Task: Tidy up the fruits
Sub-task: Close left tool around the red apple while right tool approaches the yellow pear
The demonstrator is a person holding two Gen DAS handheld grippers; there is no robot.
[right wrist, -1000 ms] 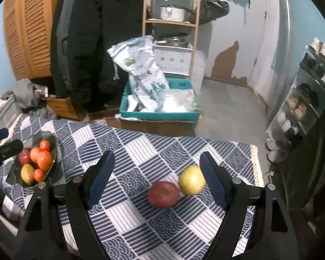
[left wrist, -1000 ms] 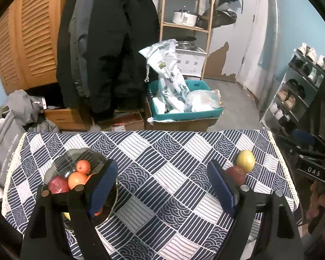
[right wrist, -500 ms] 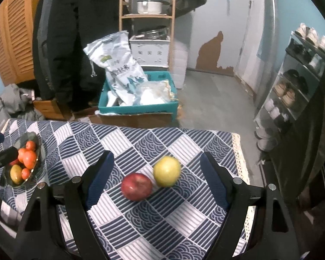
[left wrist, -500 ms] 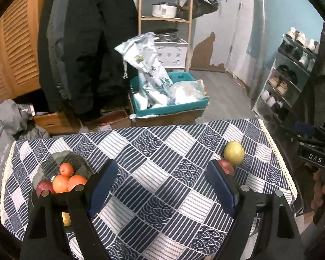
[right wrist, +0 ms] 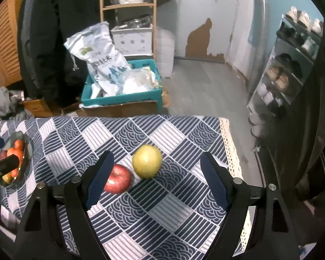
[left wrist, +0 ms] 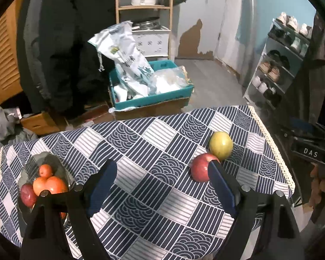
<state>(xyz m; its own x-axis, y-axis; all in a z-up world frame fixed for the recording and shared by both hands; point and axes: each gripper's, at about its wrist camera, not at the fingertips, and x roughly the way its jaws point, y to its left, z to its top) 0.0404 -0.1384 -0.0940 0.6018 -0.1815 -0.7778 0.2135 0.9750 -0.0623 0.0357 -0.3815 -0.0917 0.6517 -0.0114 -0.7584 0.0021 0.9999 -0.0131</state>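
Observation:
A red apple (left wrist: 200,169) and a yellow-green fruit (left wrist: 220,145) lie touching on the patterned tablecloth (left wrist: 153,147) near its right side. A dark glass bowl (left wrist: 32,162) at the left holds oranges and a red fruit. My left gripper (left wrist: 162,184) hovers open over the cloth between bowl and apple, nothing between its fingers. In the right wrist view the right gripper (right wrist: 156,179) is open above the red apple (right wrist: 119,181) and yellow-green fruit (right wrist: 147,160); the apple sits beside its left finger, the yellow-green fruit lies beyond the gap.
The bowl (right wrist: 23,151) and part of the left gripper show at the left edge. The cloth's lace edge (right wrist: 231,151) marks the table's right side. Beyond it stand a teal crate (left wrist: 149,95) with bags, a wooden shelf, hanging coats and a shoe rack (left wrist: 277,65).
Both grippers have shifted right and dipped toward the table. The apple and yellow-green fruit now look larger and nearer; the bowl has slid toward the left edge in both views.

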